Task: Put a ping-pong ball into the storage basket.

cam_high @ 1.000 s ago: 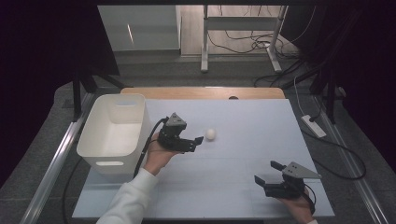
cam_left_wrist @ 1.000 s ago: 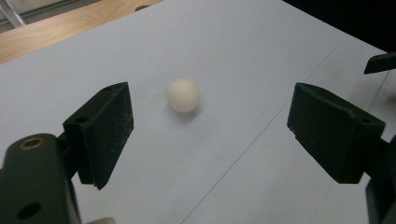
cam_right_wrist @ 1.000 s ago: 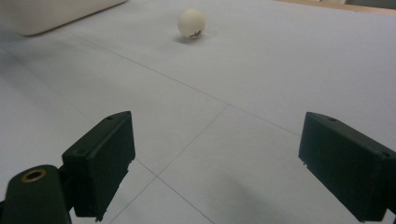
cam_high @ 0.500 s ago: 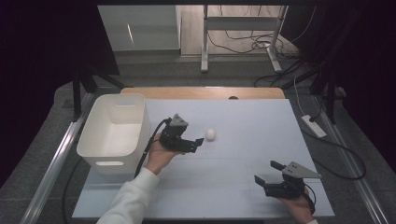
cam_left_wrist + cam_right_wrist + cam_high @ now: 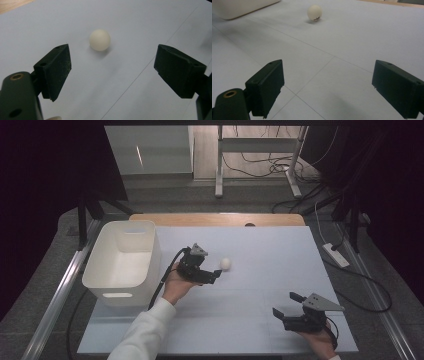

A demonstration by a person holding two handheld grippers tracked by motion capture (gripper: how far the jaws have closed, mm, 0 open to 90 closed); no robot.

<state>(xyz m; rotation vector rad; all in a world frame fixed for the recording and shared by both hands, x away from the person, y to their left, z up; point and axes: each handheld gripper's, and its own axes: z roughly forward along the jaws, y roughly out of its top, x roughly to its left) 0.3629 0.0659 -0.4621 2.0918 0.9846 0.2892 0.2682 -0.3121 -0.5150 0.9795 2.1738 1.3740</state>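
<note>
Currently, work surface: a pale blue-grey table top [image 5: 260,320] with thin seam lines, a wooden edge at the far side.
Object in hand: a small white ball [image 5: 225,264] lying on the table top near the middle, free of any contact.
Ball, left gripper view: the ball [image 5: 99,40] sits ahead of the jaws and slightly toward the left one, beyond the pad tips, with a soft shadow beneath it.
Ball, right gripper view: the ball [image 5: 314,12] lies well away at the far part of the surface, with a small dark print on its lower side.
Left gripper: the left gripper [image 5: 212,275] is held low over the table, its tips pointing at the ball and just beside it.
Left gripper jaws: spread wide, nothing between the pads, no contact with the ball.
Left hand: the left hand [image 5: 176,287] grips the gripper body from below; a white sleeve [image 5: 145,332] runs to the bottom edge.
Right gripper: the right gripper [image 5: 285,306] rests near the table's near right corner, well apart from the ball.
Right gripper jaws: spread wide, bare table between the pads, nothing held.
Container: a white bin [image 5: 102,280] stands at the left of the table, left of the left gripper.
Cable: a black cable [image 5: 162,280] trails from the left gripper past the bin's right wall.
</note>
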